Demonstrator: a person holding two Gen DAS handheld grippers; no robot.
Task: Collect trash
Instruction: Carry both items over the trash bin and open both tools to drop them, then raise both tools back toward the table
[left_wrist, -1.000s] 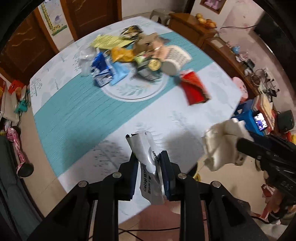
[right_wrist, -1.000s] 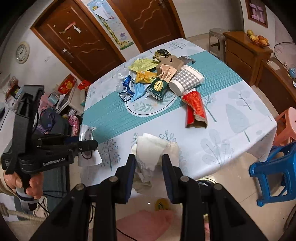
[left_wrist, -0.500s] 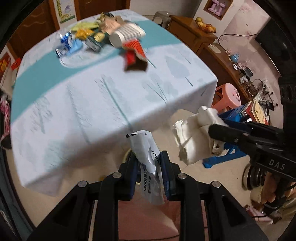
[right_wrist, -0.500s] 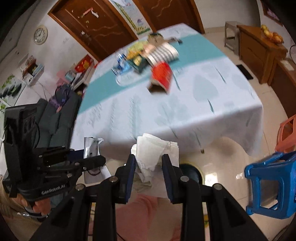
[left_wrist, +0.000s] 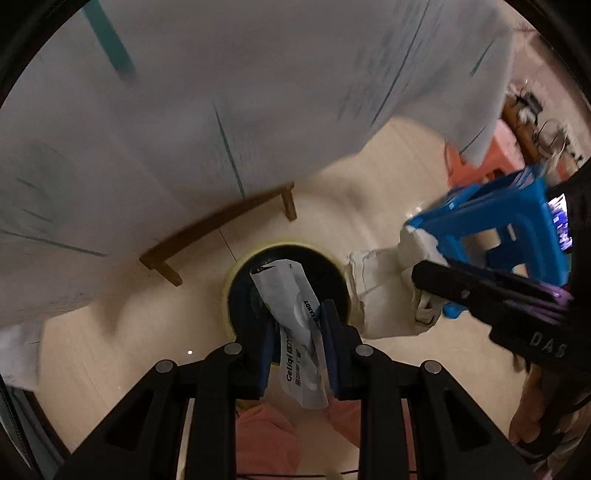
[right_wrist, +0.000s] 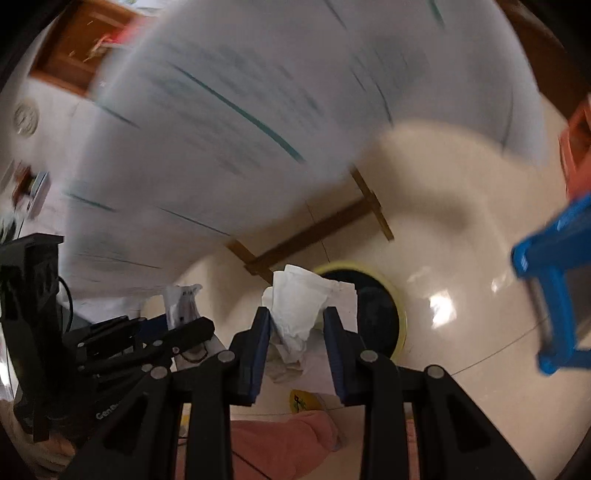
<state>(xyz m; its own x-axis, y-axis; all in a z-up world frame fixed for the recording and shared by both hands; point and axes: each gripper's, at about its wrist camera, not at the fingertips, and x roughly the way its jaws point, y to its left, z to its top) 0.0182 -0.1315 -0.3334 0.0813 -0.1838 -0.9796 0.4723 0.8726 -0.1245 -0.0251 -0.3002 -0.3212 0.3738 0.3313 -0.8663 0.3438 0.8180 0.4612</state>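
My left gripper (left_wrist: 297, 325) is shut on a silver foil wrapper (left_wrist: 291, 314) and holds it right over a round black trash bin with a yellow rim (left_wrist: 240, 269) on the floor. My right gripper (right_wrist: 295, 325) is shut on crumpled white tissue paper (right_wrist: 299, 299) just left of the same bin (right_wrist: 380, 317). The right gripper and its tissue (left_wrist: 376, 291) show to the right of the bin in the left wrist view. The left gripper with the wrapper (right_wrist: 181, 302) shows at the left in the right wrist view.
The table's white cloth (left_wrist: 258, 92) hangs above and behind the bin, with wooden table legs (left_wrist: 214, 229) beneath. A blue plastic stool (left_wrist: 498, 229) stands to the right, a pink one (left_wrist: 476, 155) behind it. A pink mat (right_wrist: 280, 439) lies near me.
Both grippers have dropped from table height toward the floor. The table top and its trash pile have left the views; the bin now lies under the wrapper.
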